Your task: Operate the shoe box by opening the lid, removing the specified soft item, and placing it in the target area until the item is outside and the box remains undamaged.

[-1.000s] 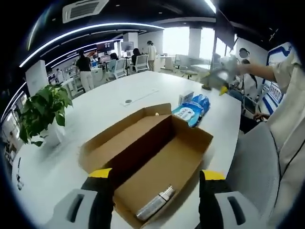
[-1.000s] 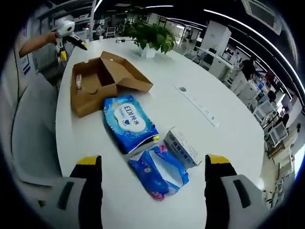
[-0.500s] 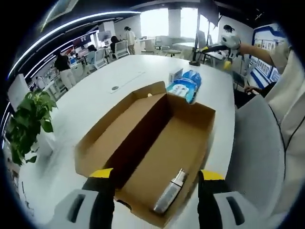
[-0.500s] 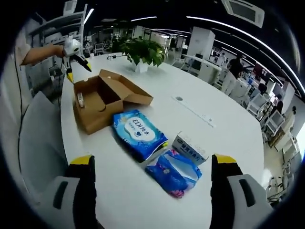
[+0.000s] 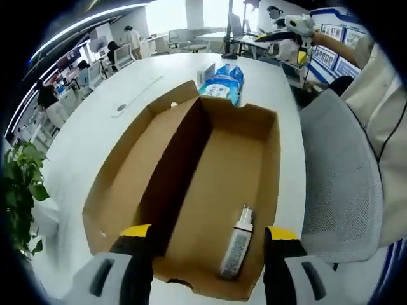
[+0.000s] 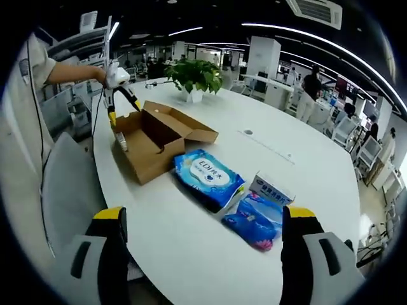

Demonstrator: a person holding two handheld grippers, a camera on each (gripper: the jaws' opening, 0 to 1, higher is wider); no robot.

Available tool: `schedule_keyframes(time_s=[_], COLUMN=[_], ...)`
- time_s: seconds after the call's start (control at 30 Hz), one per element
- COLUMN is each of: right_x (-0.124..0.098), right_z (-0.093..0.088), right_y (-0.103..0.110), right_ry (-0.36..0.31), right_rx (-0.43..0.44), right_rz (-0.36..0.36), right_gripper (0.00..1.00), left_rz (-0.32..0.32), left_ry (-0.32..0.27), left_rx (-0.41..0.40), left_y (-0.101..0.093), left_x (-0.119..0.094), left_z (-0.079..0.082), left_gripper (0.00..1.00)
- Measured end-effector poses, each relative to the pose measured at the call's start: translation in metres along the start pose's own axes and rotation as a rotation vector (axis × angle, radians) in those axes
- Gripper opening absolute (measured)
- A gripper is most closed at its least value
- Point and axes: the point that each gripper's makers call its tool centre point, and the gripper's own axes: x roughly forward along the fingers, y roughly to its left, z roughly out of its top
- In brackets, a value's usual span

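- Your left claw (image 5: 208, 254) hangs wide and empty over the open brown cardboard shoe box (image 5: 191, 190); a small grey spray bottle (image 5: 236, 244) lies inside.
- Your right claw (image 6: 203, 254), also wide, hovers above the white surface (image 6: 191, 254).
- Lid open; blue soft tissue pack (image 6: 208, 176) already lies outside, beside the box.

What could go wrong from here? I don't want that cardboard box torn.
The left gripper hangs open over the shoe box; its jaws may catch the thin near wall and crease it. The bottle lies flat and loose inside, so it could roll away. The box sits near the table's edge and might slide.
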Motion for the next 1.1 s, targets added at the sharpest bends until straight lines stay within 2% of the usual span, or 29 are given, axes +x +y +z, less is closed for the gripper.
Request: schedule_keyframes(time_s=[0.07,0.13,0.17,0.23,0.3,0.43,0.63,0.83,1.03,1.1], right_x=[-0.002,-0.004,-0.005,-0.007,-0.007,-0.006,-0.003,0.0,0.003,0.004], right_z=[0.001,0.001,0.002,0.001,-0.002,-0.008,-0.011,-0.012,-0.01,-0.011], right_y=[0.002,0.003,0.003,0.004,0.006,0.011,0.017,0.019,0.02,0.02], right_ry=[-0.011,-0.018,-0.024,-0.031,-0.027,-0.021,-0.033,-0.034,-0.043,-0.042], right_rx=[0.023,0.037,0.042,0.051,0.065,0.084,0.113,0.131,0.15,0.153], right_rz=[-0.004,-0.012,-0.019,-0.024,-0.027,-0.032,-0.037,-0.045,-0.05,-0.056], right_gripper=[0.96,0.96,0.96,0.96,0.96,0.96,0.96,0.92,0.92,0.92], left_rz=[-0.028,-0.055,-0.049,-0.056,-0.083,-0.088,-0.142,-0.166,-0.225,-0.251], left_ry=[0.015,0.048,0.066,0.118,0.146,0.185,0.27,0.282,0.324,0.339], left_rx=[0.005,0.022,0.035,0.079,0.105,0.15,0.236,0.258,0.324,0.385], left_y=[-0.001,-0.002,0.001,0.005,0.003,0.005,0.0,-0.001,-0.012,-0.017], left_x=[0.003,0.008,0.01,0.013,0.017,0.028,0.037,0.043,0.049,0.051], left_z=[-0.001,-0.006,-0.009,-0.016,-0.02,-0.024,-0.038,-0.041,-0.053,-0.056], left_gripper=[0.73,0.8,0.84,0.84,0.84,0.84,0.78,0.71,0.64,0.58])
